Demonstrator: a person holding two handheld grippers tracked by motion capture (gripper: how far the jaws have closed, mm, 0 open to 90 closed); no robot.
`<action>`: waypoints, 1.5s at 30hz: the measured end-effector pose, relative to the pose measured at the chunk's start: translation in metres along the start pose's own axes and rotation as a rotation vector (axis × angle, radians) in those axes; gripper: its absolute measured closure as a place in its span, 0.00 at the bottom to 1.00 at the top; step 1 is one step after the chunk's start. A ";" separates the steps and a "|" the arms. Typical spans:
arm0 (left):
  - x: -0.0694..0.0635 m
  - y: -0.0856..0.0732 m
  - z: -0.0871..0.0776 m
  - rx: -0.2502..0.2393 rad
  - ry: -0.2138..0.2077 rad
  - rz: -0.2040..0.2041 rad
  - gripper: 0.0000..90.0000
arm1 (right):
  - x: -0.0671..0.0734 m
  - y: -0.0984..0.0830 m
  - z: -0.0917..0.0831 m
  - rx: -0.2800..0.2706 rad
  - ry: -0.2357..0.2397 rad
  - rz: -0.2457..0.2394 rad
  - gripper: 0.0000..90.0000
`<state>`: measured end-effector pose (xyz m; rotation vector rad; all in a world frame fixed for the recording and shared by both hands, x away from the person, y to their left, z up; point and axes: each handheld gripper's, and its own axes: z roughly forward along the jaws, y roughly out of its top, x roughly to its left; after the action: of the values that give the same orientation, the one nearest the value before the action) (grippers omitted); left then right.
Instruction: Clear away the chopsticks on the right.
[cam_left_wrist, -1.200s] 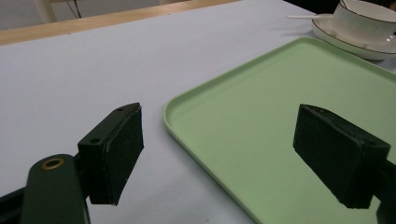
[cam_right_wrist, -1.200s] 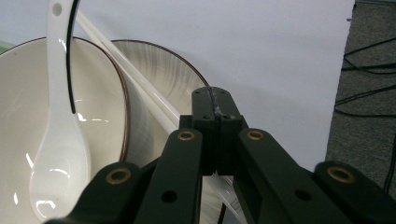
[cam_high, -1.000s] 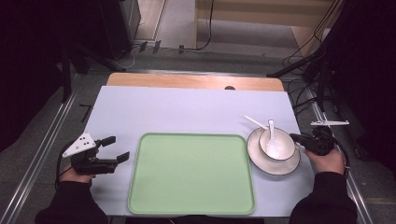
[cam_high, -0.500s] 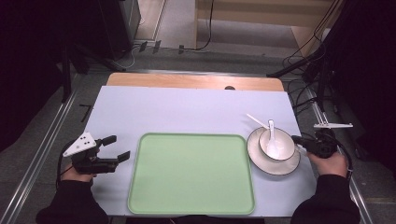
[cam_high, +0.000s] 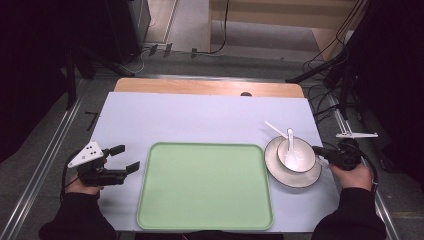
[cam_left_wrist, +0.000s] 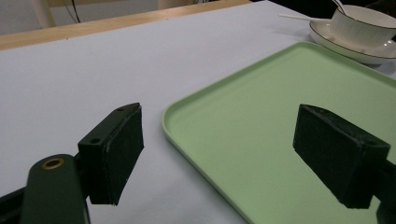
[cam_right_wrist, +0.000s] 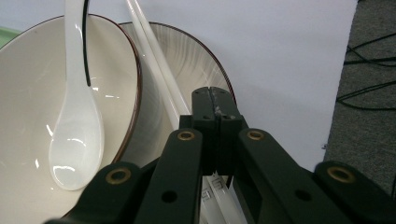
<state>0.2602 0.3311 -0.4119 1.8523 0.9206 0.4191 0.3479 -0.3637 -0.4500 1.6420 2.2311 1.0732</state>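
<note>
A white bowl holding a white spoon stands on a white plate at the table's right. White chopsticks lie across the plate's far rim. My right gripper rests at the plate's right edge, jaws shut; in the right gripper view its tips lie over the plate, with the chopsticks running beneath them, beside the bowl and spoon. My left gripper stands open and empty left of the green tray; its jaws straddle the tray's corner.
A pale cloth covers the table, with a wooden strip along the far edge. Cables and stand legs lie on the floor beyond the table and to its right. The bowl and plate show far off in the left gripper view.
</note>
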 end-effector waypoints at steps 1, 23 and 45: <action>0.000 0.000 0.000 0.000 0.000 0.000 0.18 | 0.000 0.000 0.000 0.000 -0.001 0.001 1.00; 0.000 0.000 0.001 -0.004 -0.001 0.002 0.18 | -0.002 -0.006 -0.004 0.013 0.013 0.011 1.00; 0.000 0.001 0.001 -0.009 -0.003 0.003 0.18 | -0.003 -0.008 -0.028 -0.085 -0.024 0.023 0.71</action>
<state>0.2612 0.3302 -0.4120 1.8460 0.9130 0.4213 0.3282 -0.3800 -0.4359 1.6412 2.1257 1.1315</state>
